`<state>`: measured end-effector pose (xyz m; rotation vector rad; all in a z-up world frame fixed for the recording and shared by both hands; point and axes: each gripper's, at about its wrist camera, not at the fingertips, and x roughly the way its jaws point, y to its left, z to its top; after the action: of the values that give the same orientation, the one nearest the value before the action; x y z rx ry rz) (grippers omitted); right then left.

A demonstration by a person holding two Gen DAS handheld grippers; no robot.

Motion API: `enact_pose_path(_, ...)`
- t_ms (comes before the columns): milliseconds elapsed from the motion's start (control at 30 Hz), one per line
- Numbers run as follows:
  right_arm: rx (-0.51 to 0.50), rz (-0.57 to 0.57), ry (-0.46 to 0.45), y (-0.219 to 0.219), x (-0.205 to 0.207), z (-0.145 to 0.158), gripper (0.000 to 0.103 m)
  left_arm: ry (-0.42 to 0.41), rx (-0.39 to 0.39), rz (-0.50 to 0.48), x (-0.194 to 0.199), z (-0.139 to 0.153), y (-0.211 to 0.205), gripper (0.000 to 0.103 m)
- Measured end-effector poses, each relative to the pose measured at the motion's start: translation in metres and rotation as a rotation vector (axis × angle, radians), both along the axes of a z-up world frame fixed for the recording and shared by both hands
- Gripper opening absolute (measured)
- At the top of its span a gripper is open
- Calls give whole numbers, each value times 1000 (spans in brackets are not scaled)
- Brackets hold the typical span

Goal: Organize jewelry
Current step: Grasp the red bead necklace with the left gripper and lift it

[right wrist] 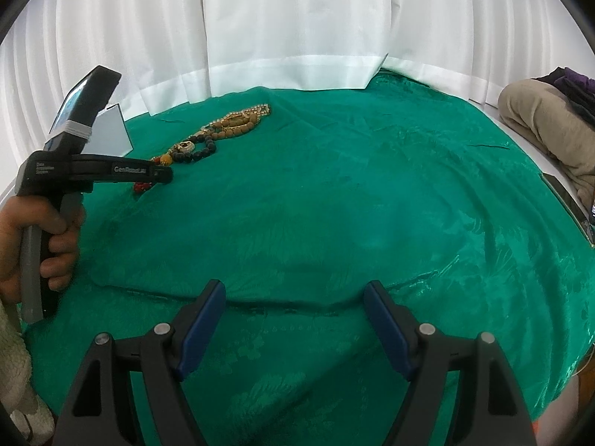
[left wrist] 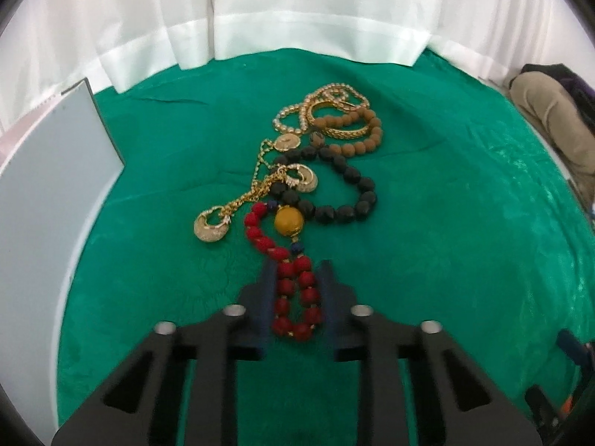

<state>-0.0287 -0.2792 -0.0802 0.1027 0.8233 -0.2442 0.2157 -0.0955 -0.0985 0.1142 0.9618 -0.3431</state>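
A heap of jewelry (left wrist: 316, 156) lies on a green cloth (left wrist: 465, 230). A red bead strand (left wrist: 286, 286) with a big yellow bead (left wrist: 289, 221) reaches toward me. My left gripper (left wrist: 297, 265) is shut on the red strand, and its blue pads press the beads from both sides. Behind it lie black beads (left wrist: 359, 186), brown beads (left wrist: 357, 119), gold bangles (left wrist: 334, 100) and gold earrings (left wrist: 210, 226). In the right wrist view my right gripper (right wrist: 295, 290) stands open over bare cloth. A hand (right wrist: 48, 230) holds the left gripper (right wrist: 163, 176) at the red beads (right wrist: 142, 186).
A grey flat board (left wrist: 48, 186) lies at the cloth's left edge. White curtains (right wrist: 297, 37) hang along the back. A beige bundle with dark fabric (right wrist: 539, 119) sits at the far right. The green cloth (right wrist: 372, 204) has folds across its near part.
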Motion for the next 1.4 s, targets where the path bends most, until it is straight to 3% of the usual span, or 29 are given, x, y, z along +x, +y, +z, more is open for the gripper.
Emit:
enact_pose_path(133,-1,4,1,2,-1,0,79,18,-11,-16,-10,1,7,18)
enact_pose_path(533,-13,32,-1,17,-8,4,79,53,-11,-77,-94,6,42,20)
enact_pose_path(567,-13,33,0,18,-8,3,79,60,-17,-74,-98,7,46,24)
enact_pose_path(600,-12,33,1,18,-8,3,79,72,-27,-66,-102,8,51,38)
enact_pose_path(667,-9,33,6,20,-8,2,79,78,-51,-42,-106,12,59,56)
enact_pose_path(733,-5,36,10,22,-8,2,79,67,-70,-38,-106,17,62,57)
enact_pose_path(867,-17,48,-5,27,-10,6,79,30,-65,-75,-107,28,53,54)
enact_pose_path(1000,-14,47,-2,28,-10,5,79,10,-9,-141,-106,29,24,48)
enact_pose_path(1100,-6,47,-2,27,-10,5,79,38,28,-108,-96,18,12,46)
enact_pose_path(1233,-9,46,-18,25,-12,8,79,64,18,-51,-83,6,8,41)
enact_pose_path(1267,-8,44,-21,23,-12,8,79,59,22,-44,-81,6,6,38)
enact_pose_path(1367,3,36,-18,20,-11,6,79,44,31,-7,-74,4,8,16)
enact_pose_path(1400,12,34,-14,19,-11,5,79,62,-10,20,-69,4,14,16)
